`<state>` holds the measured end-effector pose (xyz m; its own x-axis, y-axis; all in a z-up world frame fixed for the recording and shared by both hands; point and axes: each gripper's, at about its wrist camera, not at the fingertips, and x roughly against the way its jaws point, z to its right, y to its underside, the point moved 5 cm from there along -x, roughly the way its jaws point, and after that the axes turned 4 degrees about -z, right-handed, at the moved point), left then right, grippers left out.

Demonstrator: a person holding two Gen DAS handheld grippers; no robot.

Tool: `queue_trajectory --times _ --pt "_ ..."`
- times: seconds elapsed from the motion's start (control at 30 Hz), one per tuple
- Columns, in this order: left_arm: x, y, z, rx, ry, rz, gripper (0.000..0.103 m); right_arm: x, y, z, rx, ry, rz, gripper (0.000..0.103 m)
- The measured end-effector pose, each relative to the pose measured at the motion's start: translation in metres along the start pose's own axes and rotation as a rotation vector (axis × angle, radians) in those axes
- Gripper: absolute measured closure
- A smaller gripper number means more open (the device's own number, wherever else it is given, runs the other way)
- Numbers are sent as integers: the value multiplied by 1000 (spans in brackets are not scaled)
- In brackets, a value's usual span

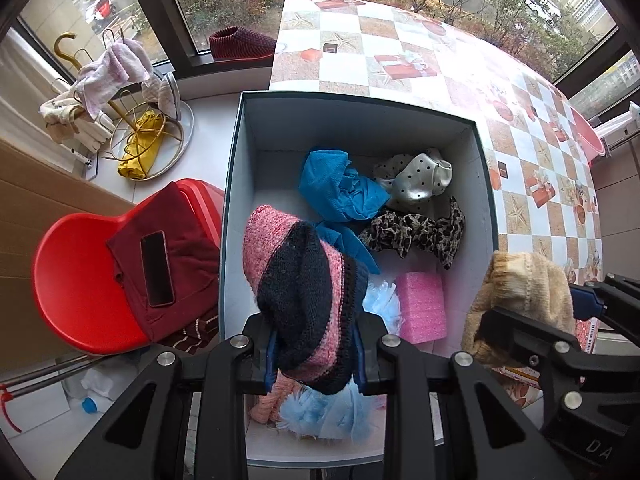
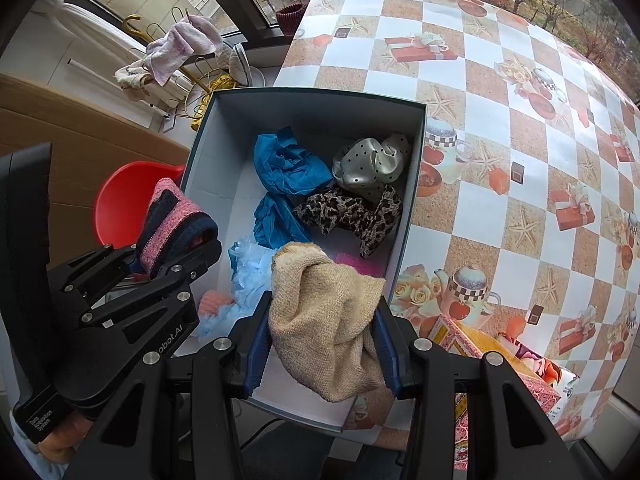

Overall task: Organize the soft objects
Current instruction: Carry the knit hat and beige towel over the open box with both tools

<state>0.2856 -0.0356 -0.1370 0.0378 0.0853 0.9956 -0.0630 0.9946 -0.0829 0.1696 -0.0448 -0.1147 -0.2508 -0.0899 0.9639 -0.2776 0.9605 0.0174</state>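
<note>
Two grippers were loaded over the box. Left gripper clamped the pink-navy knit above the box's near-left corner. Right gripper clamped the tan knit above its near-right rim. Both hung inside the box outline, likely so a release drops them onto the blue mesh, leopard scarf and pink sponge already in it.
</note>
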Motion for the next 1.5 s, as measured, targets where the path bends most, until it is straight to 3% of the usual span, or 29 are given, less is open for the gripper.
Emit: queue_trajectory --times 0.57,1.5 --pt "-24 -2 -1 1 -23 -51 73 -20 -6 5 -28 1 -40 55" --pt "-28 -3 2 -4 -28 -55 73 -25 -6 9 -38 -5 -52 55"
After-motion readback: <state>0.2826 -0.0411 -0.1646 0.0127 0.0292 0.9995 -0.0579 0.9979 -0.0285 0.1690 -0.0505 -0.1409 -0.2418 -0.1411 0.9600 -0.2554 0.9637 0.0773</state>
